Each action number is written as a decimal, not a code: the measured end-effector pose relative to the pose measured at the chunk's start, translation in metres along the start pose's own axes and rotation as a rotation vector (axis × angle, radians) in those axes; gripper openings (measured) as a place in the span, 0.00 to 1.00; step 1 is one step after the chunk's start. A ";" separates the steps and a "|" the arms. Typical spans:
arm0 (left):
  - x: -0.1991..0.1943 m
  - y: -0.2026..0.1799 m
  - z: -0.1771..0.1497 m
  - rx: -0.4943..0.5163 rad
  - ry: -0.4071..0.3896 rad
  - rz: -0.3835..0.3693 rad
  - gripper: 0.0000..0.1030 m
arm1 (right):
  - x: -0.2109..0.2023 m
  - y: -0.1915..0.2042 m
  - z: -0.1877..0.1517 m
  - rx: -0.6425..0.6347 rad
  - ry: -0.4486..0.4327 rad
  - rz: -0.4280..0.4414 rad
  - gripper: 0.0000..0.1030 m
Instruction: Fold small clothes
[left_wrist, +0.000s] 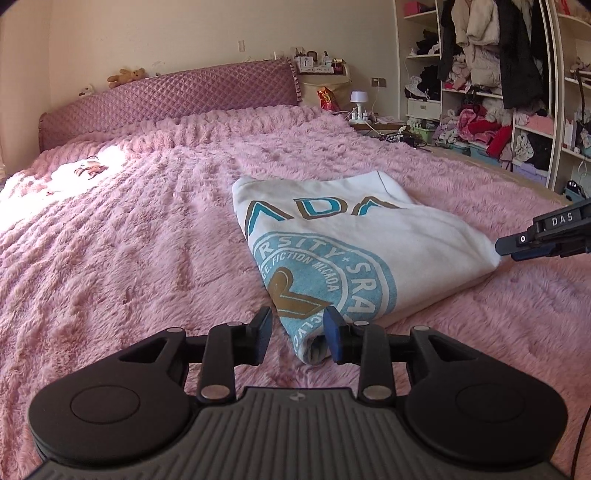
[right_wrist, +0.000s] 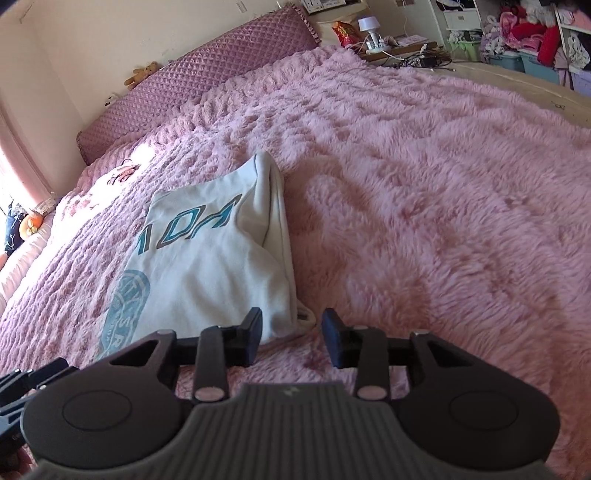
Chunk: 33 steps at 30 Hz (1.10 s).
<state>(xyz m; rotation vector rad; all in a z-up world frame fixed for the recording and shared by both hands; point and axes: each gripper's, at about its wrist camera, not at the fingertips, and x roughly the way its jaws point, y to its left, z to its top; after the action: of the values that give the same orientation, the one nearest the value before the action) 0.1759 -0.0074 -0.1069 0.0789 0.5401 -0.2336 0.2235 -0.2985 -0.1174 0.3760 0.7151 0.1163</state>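
A folded white shirt with blue print lies on the pink fluffy blanket, near the bed's near edge. The left gripper is released, its fingers parted around the shirt's near corner without pinching it. The left view alone reads the round blue badge; the right view alone shows the right gripper released, straddling the other corner. Far right stand cluttered shelves.

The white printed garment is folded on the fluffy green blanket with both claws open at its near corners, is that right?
Not quite: the fluffy blanket is pink, not green, as the left wrist view shows. The rest holds: the white printed garment lies folded on it, with the left claw and right claw open at its near corners.
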 end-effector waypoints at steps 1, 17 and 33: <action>-0.001 0.003 0.005 -0.028 -0.005 -0.016 0.40 | -0.005 0.006 0.004 -0.033 -0.025 -0.009 0.32; 0.099 0.034 0.039 -0.457 0.100 -0.168 0.48 | 0.041 0.069 0.032 -0.205 -0.102 0.116 0.32; 0.105 0.044 0.040 -0.443 0.111 -0.216 0.39 | 0.071 0.047 0.031 -0.143 -0.056 0.079 0.14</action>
<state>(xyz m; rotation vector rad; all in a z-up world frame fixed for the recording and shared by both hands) 0.2935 0.0089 -0.1267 -0.4002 0.7009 -0.3165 0.2985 -0.2481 -0.1224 0.2699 0.6323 0.2296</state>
